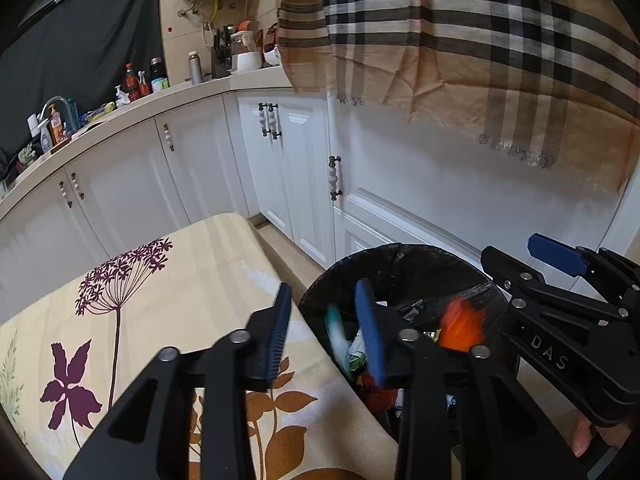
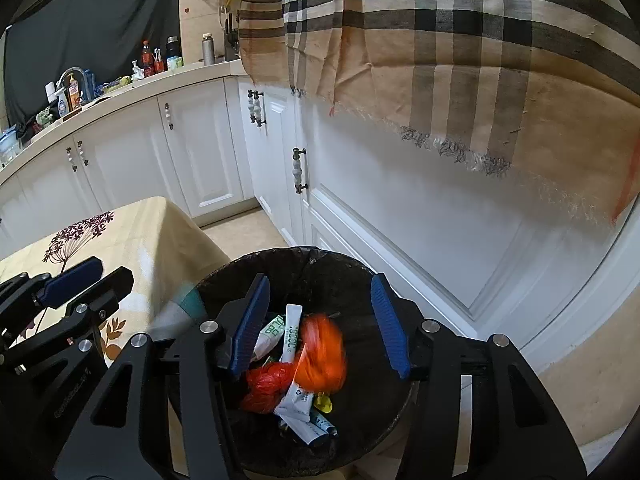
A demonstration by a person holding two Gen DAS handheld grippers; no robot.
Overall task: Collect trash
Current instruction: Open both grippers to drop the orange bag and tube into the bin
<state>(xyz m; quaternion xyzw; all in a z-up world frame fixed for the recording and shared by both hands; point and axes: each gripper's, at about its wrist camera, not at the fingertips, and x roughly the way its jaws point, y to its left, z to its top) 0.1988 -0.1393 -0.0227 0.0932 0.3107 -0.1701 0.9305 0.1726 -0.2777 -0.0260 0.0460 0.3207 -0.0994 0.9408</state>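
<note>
A round trash bin lined with a black bag (image 2: 344, 264) stands on the floor beside the table; it also shows in the left wrist view (image 1: 400, 264). Both grippers hover over it. My right gripper (image 2: 320, 328) is open, and a blurred orange piece of trash (image 2: 324, 352) is falling between its fingers; it shows blurred in the left wrist view (image 1: 462, 328). My left gripper (image 1: 326, 332) is open, and a blurred white and teal wrapper (image 1: 338, 336) drops beside it. White sachets (image 2: 294, 332) and a red bag (image 2: 266, 386) lie in the bin.
A table with a floral cloth (image 1: 160, 300) stands left of the bin. White cabinets (image 1: 288, 168) run behind, with a cluttered counter (image 1: 132, 108). A plaid cloth (image 1: 460, 40) hangs above. The right gripper's body (image 1: 560, 320) is close on the right.
</note>
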